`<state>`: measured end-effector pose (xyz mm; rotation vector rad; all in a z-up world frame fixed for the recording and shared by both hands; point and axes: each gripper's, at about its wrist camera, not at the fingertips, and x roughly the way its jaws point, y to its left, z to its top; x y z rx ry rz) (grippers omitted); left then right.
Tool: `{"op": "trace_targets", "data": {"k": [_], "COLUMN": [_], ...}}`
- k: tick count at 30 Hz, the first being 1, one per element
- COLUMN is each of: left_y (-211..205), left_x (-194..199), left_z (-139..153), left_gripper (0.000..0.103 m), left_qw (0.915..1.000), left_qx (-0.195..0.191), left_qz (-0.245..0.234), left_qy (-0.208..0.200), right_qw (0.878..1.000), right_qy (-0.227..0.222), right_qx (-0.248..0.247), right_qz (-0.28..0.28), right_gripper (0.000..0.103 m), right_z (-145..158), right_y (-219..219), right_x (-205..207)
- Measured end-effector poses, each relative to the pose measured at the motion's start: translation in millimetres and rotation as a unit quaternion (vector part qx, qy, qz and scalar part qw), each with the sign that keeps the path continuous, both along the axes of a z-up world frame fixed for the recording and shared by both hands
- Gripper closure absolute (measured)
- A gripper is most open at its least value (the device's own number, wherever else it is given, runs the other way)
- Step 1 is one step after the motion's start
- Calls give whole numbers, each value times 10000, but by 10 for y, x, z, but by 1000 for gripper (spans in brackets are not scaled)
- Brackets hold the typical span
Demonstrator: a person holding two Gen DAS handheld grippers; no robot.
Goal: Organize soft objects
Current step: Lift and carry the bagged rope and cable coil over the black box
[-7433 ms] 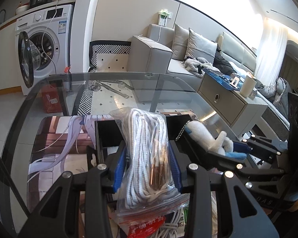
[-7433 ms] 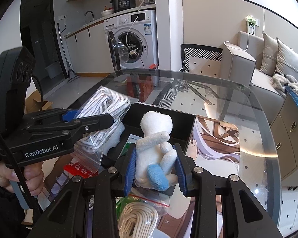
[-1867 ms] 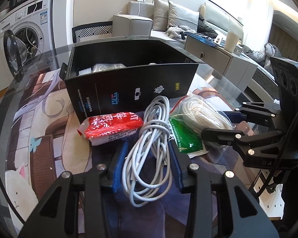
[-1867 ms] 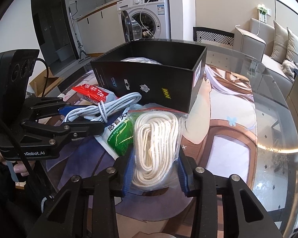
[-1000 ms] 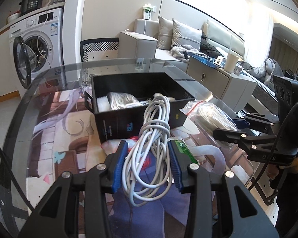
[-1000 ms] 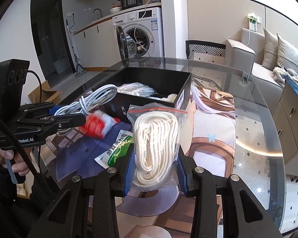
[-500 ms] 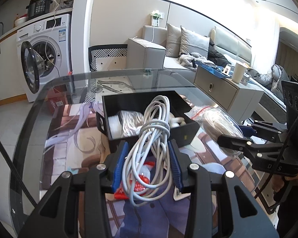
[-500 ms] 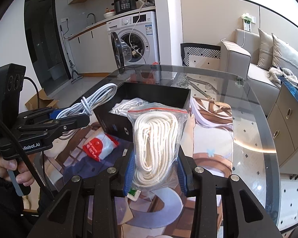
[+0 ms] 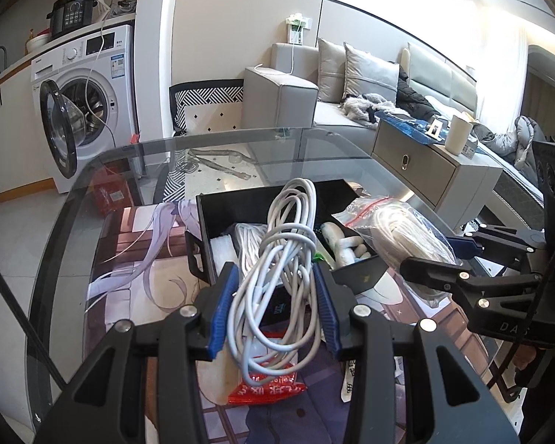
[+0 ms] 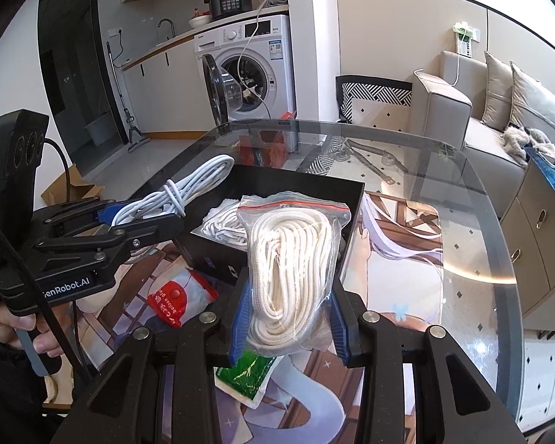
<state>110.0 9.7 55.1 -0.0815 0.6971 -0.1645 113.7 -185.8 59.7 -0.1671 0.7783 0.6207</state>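
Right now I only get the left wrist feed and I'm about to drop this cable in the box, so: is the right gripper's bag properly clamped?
Observer: Yes. The right gripper is shut on the bag of rope, with both pads pressing its lower half.
Operator: Anything beneath it?
Observer: A green packet lies on the mat just below that gripper, outside the black box.
Operator: And my cable?
Observer: The white cable reaches past the left gripper to the box's left rim.
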Motion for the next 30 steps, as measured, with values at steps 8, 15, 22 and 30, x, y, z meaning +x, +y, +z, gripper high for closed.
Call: {"op": "trace_targets", "data": {"k": [8, 15, 22, 30], "left_y": [10, 15, -4, -20], "left_x": [149, 260, 376, 533], "left_z": [-17, -47, -94, -137], "left_gripper": [63, 63, 63, 62], "left_qw": [9998, 9995, 9990, 9980], "left_qx": [117, 193, 240, 320], "left_qz": [17, 48, 25, 54], "left_qy": [148, 265, 384, 549], "right_qw": [9998, 9994, 9991, 9986], "right_qy": [141, 250, 312, 357], "right_qx": [-109, -220, -295, -402], "right_qz": [7, 3, 41, 14], "right_gripper": [66, 66, 66, 66], "right_z": [-39, -74, -68, -70], "right_y": [96, 185, 278, 357], "right_x": [158, 288, 384, 521]}}
